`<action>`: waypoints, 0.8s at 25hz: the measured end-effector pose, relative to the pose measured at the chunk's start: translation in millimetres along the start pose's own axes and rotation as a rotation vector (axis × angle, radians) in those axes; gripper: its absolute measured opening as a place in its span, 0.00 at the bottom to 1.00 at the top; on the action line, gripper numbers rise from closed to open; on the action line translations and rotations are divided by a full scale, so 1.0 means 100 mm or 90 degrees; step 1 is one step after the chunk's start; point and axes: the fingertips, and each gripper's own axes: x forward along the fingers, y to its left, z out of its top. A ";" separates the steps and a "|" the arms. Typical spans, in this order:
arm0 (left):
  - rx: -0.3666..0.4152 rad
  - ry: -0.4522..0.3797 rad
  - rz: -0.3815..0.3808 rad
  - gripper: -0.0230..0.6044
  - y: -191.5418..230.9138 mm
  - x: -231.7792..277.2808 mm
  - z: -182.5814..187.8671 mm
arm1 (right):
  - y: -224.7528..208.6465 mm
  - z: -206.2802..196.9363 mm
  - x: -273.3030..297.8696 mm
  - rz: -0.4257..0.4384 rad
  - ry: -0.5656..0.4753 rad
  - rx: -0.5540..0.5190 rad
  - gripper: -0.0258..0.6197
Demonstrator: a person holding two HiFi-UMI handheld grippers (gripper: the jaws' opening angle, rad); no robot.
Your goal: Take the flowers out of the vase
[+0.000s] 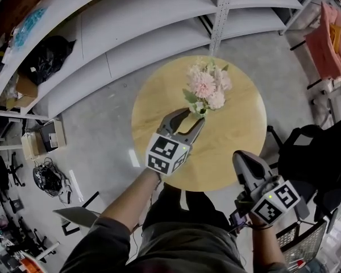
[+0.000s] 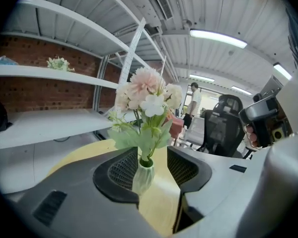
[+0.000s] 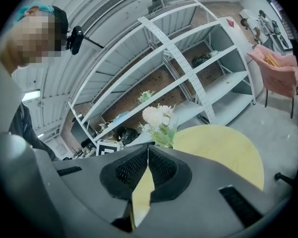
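Flowers (image 1: 207, 87) upright in vase (image 2: 143, 175), stems vertical

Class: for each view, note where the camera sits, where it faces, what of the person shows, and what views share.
Head view: on the head, facing steeply down at the table; both forearms, left gripper, right gripper show.
Left gripper view: on that gripper, along its open jaws at the vase.
Right gripper view: on that gripper, over shut jaws toward shelves; the person's head shows.
All three show the flowers.

table (image 1: 238, 124): pale wood, matt | vase (image 2: 143, 176): white, ribbed, glossy | shelves (image 1: 148, 10): painted metal
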 end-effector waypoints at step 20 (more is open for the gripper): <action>0.017 0.027 -0.012 0.50 0.18 0.57 -0.26 | -0.41 -0.35 0.04 -0.052 0.047 0.042 0.06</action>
